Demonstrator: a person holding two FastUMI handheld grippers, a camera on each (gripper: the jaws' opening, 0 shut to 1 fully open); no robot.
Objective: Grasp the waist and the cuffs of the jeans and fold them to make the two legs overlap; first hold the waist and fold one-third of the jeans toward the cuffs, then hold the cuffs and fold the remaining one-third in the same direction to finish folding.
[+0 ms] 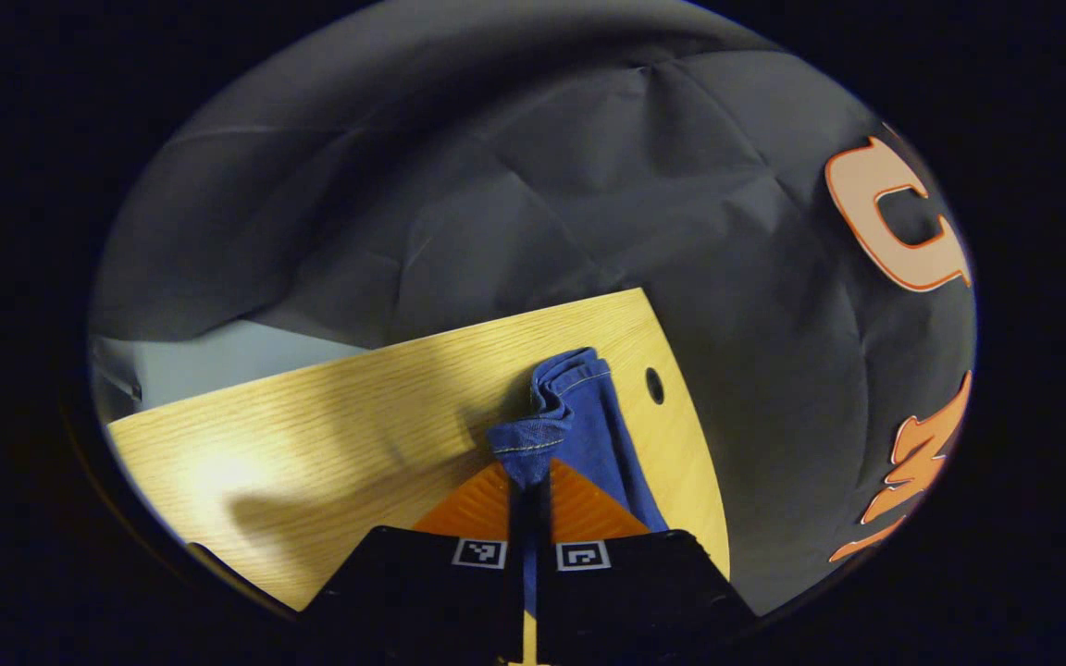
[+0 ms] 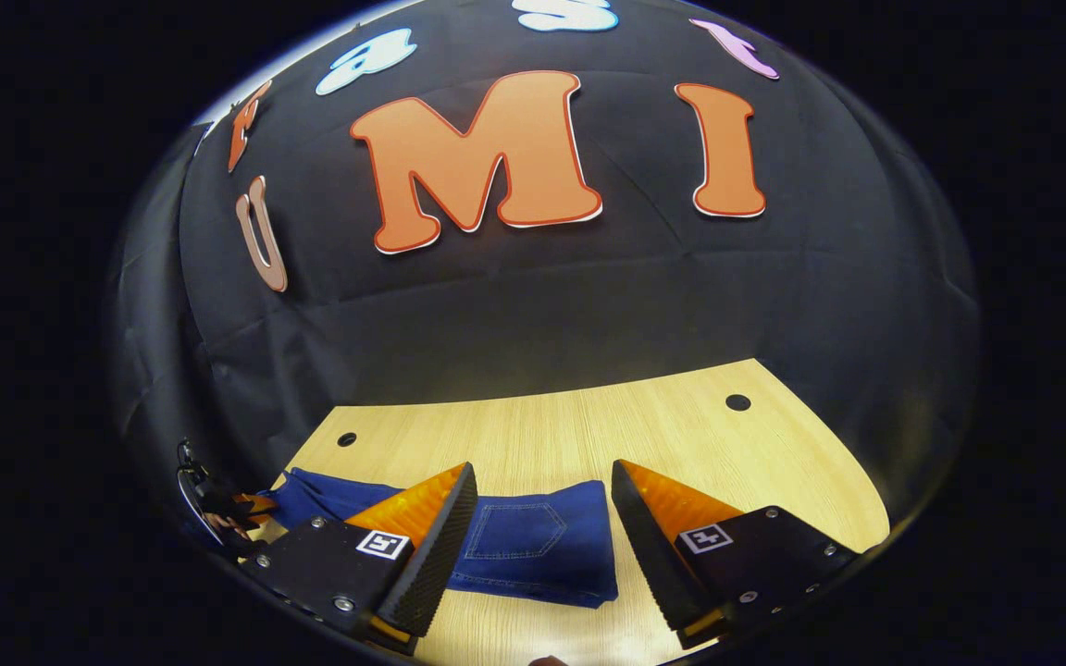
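1. Left gripper (image 1: 529, 481): fingers are pressed together with a fold of denim clamped between them. The pinched part is a hemmed edge of the jeans (image 1: 579, 435), seen in the left gripper view bunched just above the fingertips.
2. From that pinch, the blue cloth is trailed away from the fingers across the counter (image 1: 329, 435) toward its far edge, with a crumpled hem lying near a round hole (image 1: 654, 385) in the counter top.
3. Whether the clamped edge is a cuff or the waist cannot be told from the left gripper view.
4. Right gripper (image 2: 542, 518): fingers are spread wide apart, nothing is held between them. They are poised above the jeans (image 2: 533, 546), not touching the cloth as far as can be judged.
5. In the right gripper view the jeans are laid flat on the counter (image 2: 681, 435), near its front edge; a back pocket with stitching is seen facing up in the gap between the fingers.
6. The denim is stretched leftward in that view to where the other gripper (image 2: 218, 509) is seen at the counter's left edge.
7. Two round holes are seen in the counter top, one at each far corner (image 2: 737, 402) (image 2: 346, 438).
8. The counter is backed by the booth's black cloth wall (image 2: 533, 305).
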